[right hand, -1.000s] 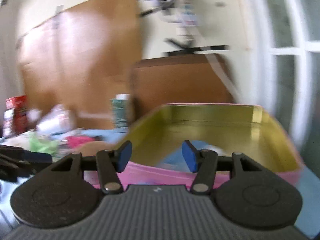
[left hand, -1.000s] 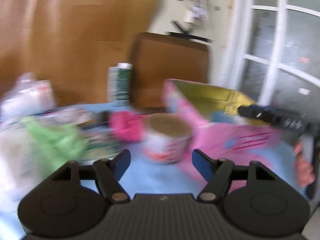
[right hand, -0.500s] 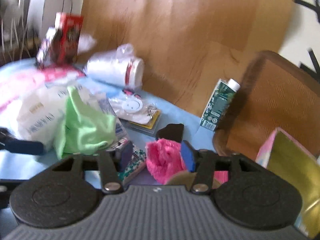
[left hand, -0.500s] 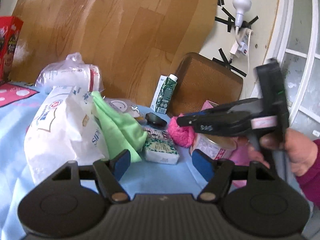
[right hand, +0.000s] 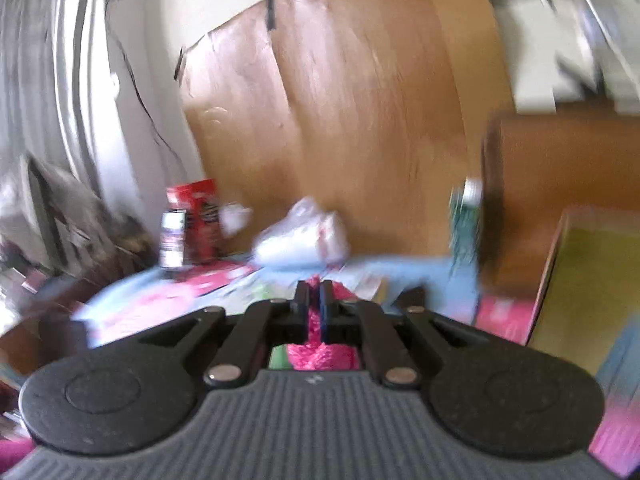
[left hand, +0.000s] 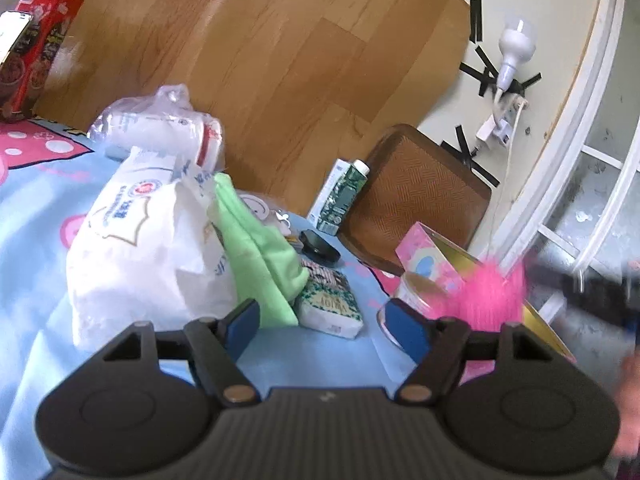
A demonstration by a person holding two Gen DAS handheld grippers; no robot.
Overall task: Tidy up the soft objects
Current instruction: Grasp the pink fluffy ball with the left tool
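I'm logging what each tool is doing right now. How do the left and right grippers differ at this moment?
The left gripper is open, its blue-padded fingers wide apart, holding nothing; the right gripper is shut on the pink fluffy item. The left gripper's view is mostly sharp, suggesting it is steady; the right gripper's view is smeared, suggesting fast motion. Both share the same black two-finger build.

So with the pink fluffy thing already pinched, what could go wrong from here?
The right hand-held gripper pinches only a thin bit of the pink fluffy item, and the view is motion-blurred, so it could slip out in a fast swing. It passes just above the round tub beside the pink box; it may knock the tub or land outside the box.
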